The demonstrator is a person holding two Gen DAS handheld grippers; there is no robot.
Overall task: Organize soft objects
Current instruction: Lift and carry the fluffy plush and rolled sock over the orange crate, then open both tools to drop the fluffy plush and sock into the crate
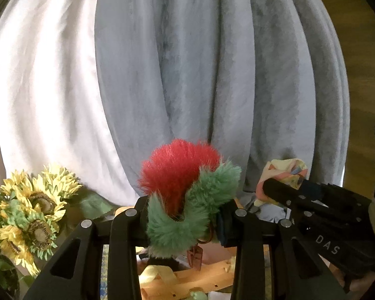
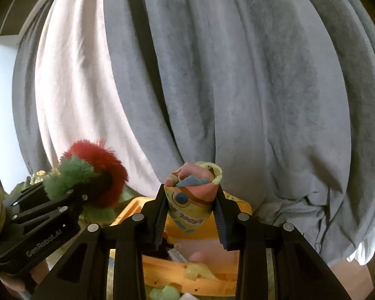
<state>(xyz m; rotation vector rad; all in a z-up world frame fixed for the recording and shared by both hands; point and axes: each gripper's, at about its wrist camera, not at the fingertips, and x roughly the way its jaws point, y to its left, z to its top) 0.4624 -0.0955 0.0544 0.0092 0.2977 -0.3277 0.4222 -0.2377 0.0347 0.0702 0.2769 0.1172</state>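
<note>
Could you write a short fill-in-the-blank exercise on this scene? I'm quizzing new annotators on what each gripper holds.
1. The left gripper grips a fluffy toy that is green and ____.
2. The right gripper grips a patterned ____.
3. The yellow flowers near the left gripper are ____.
4. Behind both hang grey and white ____.

Missing words: red; cloth; sunflowers; curtains.

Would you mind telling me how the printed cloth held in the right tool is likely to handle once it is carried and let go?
The printed cloth looks floppy: it bunches into folds between the right tool fingers. It is probably light, as its free top stands up unsupported. It is likely to slump and unfurl when released, not roll.
</note>
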